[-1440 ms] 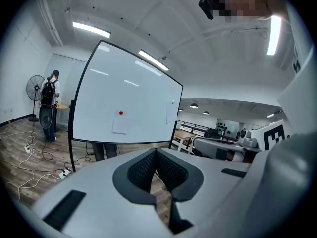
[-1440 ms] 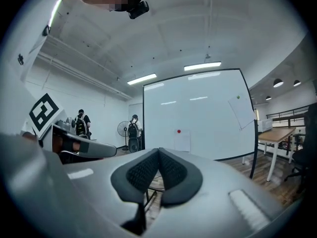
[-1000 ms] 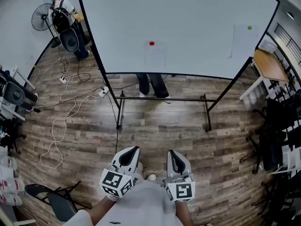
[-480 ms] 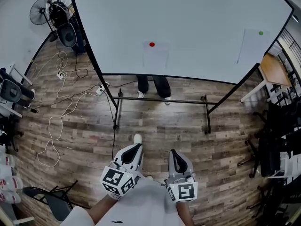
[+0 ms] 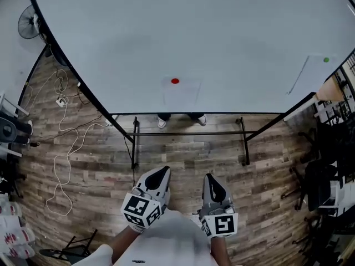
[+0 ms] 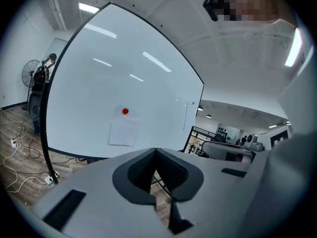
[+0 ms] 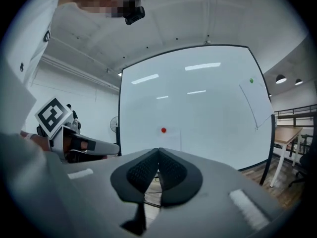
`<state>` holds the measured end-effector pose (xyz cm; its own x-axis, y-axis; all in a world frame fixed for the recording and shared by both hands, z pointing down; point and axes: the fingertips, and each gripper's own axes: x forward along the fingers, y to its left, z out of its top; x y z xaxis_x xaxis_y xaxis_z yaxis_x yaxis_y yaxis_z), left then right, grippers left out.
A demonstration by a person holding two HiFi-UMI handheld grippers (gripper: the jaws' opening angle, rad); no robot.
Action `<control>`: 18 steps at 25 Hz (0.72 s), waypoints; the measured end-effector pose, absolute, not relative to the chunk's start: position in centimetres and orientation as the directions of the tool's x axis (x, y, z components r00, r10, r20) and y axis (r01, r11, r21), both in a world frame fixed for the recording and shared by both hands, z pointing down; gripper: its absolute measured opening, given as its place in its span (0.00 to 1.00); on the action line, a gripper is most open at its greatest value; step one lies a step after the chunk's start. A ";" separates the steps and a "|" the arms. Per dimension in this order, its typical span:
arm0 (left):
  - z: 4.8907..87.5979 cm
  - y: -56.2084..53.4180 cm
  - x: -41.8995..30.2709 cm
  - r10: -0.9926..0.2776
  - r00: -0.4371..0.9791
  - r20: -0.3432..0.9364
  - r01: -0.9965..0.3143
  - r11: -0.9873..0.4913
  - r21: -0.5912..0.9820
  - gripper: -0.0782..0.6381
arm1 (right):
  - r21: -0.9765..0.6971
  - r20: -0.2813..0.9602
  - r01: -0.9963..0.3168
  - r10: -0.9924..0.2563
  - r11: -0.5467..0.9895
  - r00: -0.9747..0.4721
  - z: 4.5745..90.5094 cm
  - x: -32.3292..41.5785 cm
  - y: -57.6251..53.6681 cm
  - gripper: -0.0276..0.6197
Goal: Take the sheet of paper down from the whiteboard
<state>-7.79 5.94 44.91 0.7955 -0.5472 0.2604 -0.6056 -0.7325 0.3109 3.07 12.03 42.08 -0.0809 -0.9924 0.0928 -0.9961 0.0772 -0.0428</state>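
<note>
A white sheet of paper (image 5: 181, 95) hangs low on the big whiteboard (image 5: 222, 32), pinned at its top by a red magnet (image 5: 175, 81). It also shows in the left gripper view, the paper (image 6: 123, 131) under the magnet (image 6: 125, 111), and in the right gripper view, the paper (image 7: 172, 139). My left gripper (image 5: 162, 172) and right gripper (image 5: 209, 177) are side by side near my body, well short of the board. Both point towards it. The left gripper (image 6: 155, 150) is shut with nothing in it. The right gripper (image 7: 159, 151) is also shut and empty.
A second sheet (image 5: 313, 73) with a green magnet (image 5: 326, 60) hangs at the board's right edge. The board's black stand (image 5: 188, 133) crosses the wooden floor in front of me. Someone's feet (image 5: 161, 122) show behind it. Cables (image 5: 64, 148) lie on the left; a table (image 5: 333, 90) and chairs are on the right.
Both grippers and I have come closer to the whiteboard, which now fills more of the view. Both grippers' jaws have stayed shut.
</note>
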 end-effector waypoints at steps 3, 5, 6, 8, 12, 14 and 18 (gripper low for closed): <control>43.9 0.6 -7.4 -0.548 0.800 0.245 -0.600 -0.740 0.305 0.12 | -0.014 0.082 -0.996 -0.993 0.085 -0.086 41.2 3.2 7.2 0.06; 43.1 -2.7 -7.2 -0.555 0.800 0.227 -0.600 -0.742 0.300 0.12 | 0.015 0.076 -0.995 -0.992 0.100 -0.098 40.6 2.9 4.2 0.06; 42.8 -4.1 -7.1 -0.556 0.801 0.220 -0.598 -0.744 0.299 0.12 | 0.023 0.074 -0.994 -0.992 0.104 -0.103 40.4 2.8 2.9 0.06; 42.0 -6.5 -6.6 -0.555 0.806 0.207 -0.592 -0.750 0.295 0.12 | 0.026 0.073 -0.994 -0.992 0.109 -0.107 40.1 2.9 0.6 0.06; 41.8 -9.3 -6.1 -0.558 0.804 0.204 -0.594 -0.747 0.298 0.12 | 0.021 0.075 -0.991 -0.989 0.131 -0.129 39.9 3.1 -2.7 0.06; 41.9 -9.9 -5.7 -0.565 0.798 0.209 -0.603 -0.738 0.304 0.12 | 0.022 0.080 -0.989 -0.986 0.149 -0.147 39.8 3.7 -3.6 0.06; 41.5 -10.2 -4.7 -0.592 0.777 0.213 -0.629 -0.717 0.300 0.12 | 0.016 0.080 -0.983 -0.980 0.185 -0.183 39.5 5.5 -4.6 0.06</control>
<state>-4.68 -10.23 41.46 0.7770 -0.5923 0.2130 -0.6290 -0.7172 0.3000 5.51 -4.58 39.49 -0.1831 -0.9798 0.0801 -0.9826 0.1850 0.0164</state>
